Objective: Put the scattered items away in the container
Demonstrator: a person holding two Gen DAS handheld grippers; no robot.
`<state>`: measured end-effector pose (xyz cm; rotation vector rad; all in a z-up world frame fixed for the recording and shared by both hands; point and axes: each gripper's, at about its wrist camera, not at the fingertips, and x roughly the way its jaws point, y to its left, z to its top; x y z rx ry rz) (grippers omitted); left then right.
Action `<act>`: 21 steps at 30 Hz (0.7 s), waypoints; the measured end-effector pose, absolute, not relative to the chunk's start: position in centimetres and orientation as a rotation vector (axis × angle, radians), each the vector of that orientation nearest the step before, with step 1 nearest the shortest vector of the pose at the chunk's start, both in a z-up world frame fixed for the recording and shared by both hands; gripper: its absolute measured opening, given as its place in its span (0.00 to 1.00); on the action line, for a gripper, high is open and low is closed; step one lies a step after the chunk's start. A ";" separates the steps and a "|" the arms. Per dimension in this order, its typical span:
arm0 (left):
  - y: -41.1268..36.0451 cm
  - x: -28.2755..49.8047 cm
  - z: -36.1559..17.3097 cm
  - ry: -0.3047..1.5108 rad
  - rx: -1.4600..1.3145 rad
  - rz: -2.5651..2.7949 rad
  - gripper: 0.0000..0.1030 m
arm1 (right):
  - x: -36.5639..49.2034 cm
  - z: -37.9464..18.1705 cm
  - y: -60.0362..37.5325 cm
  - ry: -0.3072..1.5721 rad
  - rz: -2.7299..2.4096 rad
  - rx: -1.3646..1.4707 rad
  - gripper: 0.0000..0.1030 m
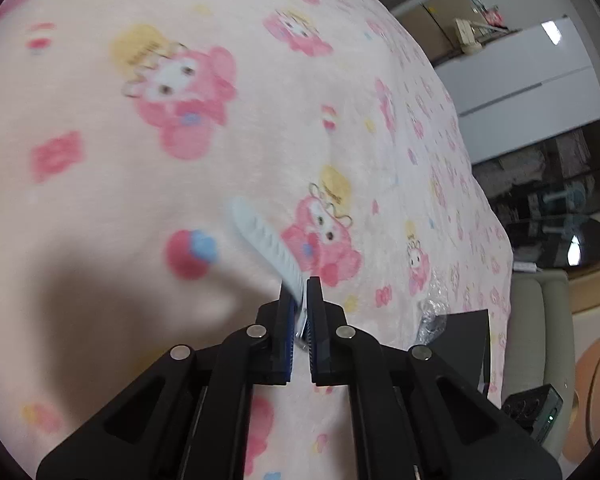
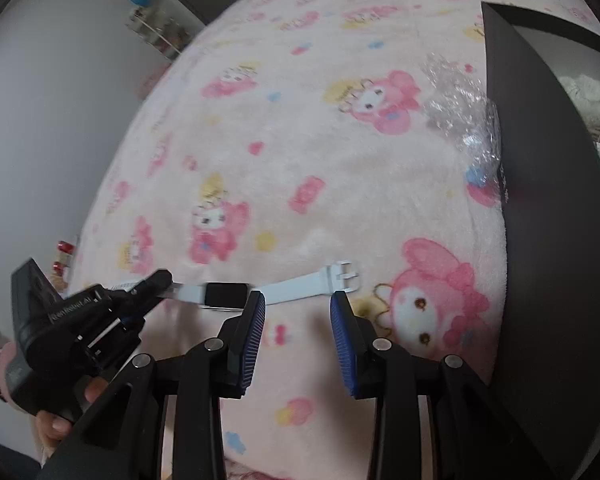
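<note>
A watch with a black face and a white strap lies stretched out on the pink cartoon blanket. My left gripper is shut on one end of the strap, which sticks out up and to the left past the jaws. In the right wrist view that left gripper pinches the strap's left end. My right gripper stands open just short of the watch, with nothing between its pads. The black container stands at the right.
Crumpled clear plastic wrap lies against the container's left wall and shows beside the container's corner. Something white and fluffy sits inside the container. A hand grips the left tool. The bed's edge runs along the left, by a grey wall.
</note>
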<state>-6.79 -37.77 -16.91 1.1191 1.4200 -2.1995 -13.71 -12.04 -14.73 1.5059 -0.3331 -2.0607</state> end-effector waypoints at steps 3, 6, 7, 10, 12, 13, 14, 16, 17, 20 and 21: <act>-37.8 -5.5 -17.8 1.471 1.155 -2.163 0.33 | -12.8 -14.5 -12.3 -0.299 -2.024 1.528 0.39; -37.7 -5.7 -19.9 1.555 1.202 -2.106 0.39 | -12.8 -16.3 -13.1 -0.309 -1.949 1.600 0.39; -37.8 -5.8 -20.1 1.560 1.195 -2.101 0.39 | -13.2 -17.1 -13.3 -0.337 -1.933 1.625 0.39; -38.1 -5.9 -19.8 1.557 1.130 -2.134 0.39 | -14.4 -19.1 -13.4 -0.433 -1.910 1.664 0.39; -38.4 -5.9 -19.7 1.558 1.080 -2.145 0.39 | -15.3 -19.8 -13.5 -0.507 -1.904 1.659 0.39; -38.5 -6.1 -19.8 1.557 1.071 -2.146 0.39 | -15.6 -19.9 -13.5 -0.527 -1.907 1.649 0.39; -38.6 -6.2 -20.1 1.561 1.072 -2.142 0.39 | -16.0 -20.1 -13.6 -0.553 -1.922 1.634 0.39; -38.7 -6.8 -20.9 1.590 1.094 -2.137 0.39 | -16.5 -20.6 -13.8 -0.595 -1.946 1.613 0.39; -38.8 -7.1 -21.3 1.606 1.105 -2.131 0.39 | -16.8 -21.1 -14.0 -0.602 -1.952 1.613 0.39; -39.5 -7.5 -22.1 1.642 1.094 -2.116 0.39 | -17.2 -22.0 -15.3 -0.587 -1.968 1.597 0.39; -39.6 -7.6 -22.2 1.644 1.089 -2.115 0.28 | -17.3 -22.0 -15.7 -0.567 -1.975 1.584 0.39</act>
